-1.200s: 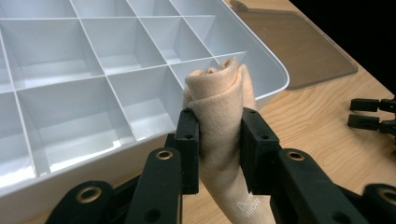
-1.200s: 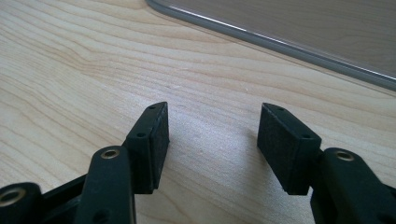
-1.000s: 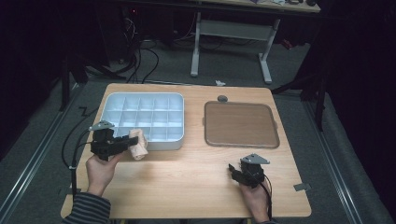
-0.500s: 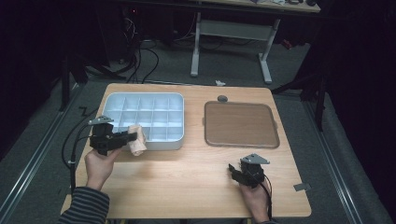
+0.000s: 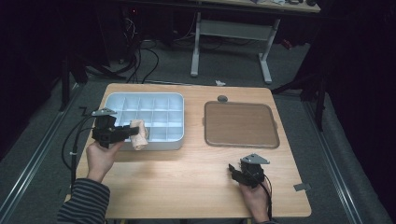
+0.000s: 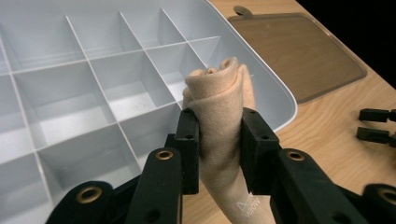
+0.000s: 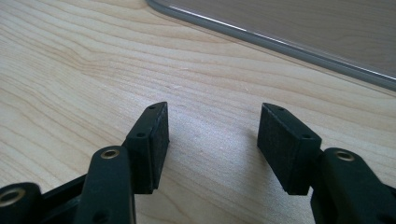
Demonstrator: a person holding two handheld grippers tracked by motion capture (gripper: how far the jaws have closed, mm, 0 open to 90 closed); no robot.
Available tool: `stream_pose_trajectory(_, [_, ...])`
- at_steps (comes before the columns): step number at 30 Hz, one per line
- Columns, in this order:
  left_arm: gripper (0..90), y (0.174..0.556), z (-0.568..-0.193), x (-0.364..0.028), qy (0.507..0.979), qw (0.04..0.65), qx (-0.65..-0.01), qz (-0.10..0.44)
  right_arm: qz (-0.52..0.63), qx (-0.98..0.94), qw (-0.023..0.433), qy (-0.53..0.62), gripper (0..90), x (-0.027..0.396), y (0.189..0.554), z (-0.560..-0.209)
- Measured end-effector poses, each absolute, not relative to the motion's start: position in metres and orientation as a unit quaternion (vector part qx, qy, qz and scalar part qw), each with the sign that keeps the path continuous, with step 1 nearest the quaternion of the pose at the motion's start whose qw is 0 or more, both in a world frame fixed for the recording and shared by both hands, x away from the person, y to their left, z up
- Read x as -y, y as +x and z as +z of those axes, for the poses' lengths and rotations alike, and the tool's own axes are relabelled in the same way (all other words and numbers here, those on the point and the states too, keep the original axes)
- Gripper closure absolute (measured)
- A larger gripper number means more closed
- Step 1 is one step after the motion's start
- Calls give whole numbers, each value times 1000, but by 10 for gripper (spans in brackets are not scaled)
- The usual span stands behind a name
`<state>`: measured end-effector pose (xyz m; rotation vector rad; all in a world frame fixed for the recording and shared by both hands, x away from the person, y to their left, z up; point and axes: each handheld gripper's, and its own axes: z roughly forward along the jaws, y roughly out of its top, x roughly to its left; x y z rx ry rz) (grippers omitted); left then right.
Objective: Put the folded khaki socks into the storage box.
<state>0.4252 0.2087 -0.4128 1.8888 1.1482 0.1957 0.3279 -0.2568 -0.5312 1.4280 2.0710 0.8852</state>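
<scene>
A rolled beige cloth (image 6: 219,116) is pinched between the pads of my left gripper (image 6: 218,140), which is shut on it. In the high view my left gripper (image 5: 132,132) holds the rolled cloth (image 5: 138,135) above the front right corner of the white compartment tray (image 5: 112,99). The roll's top end points toward the tray's near-right cells (image 6: 140,88). My right gripper (image 7: 212,140) rests low over the bare wooden table (image 7: 93,56), open with nothing between its fingers. In the high view my right gripper (image 5: 232,171) sits near the table's front right.
A brown flat tray (image 5: 240,123) lies right of the compartment tray, and its grey rim (image 7: 280,42) runs just beyond my right gripper. A small dark disc (image 5: 222,98) sits behind it. Cables trail off the table's left edge (image 5: 74,140).
My left gripper has carried the rolled cloth up and toward the compartment tray's front right corner. The right gripper has stayed where it was.
</scene>
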Motion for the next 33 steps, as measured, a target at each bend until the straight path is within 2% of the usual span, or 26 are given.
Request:
stream_pose_trajectory(10, [716, 438, -406, -204, 766, 440, -462, 77, 323, -755, 236, 520, 437, 257, 328, -531])
stream_pose_trajectory(33, [714, 465, -430, -200, 765, 424, -481, 64, 323, -755, 235, 520, 437, 257, 328, -531])
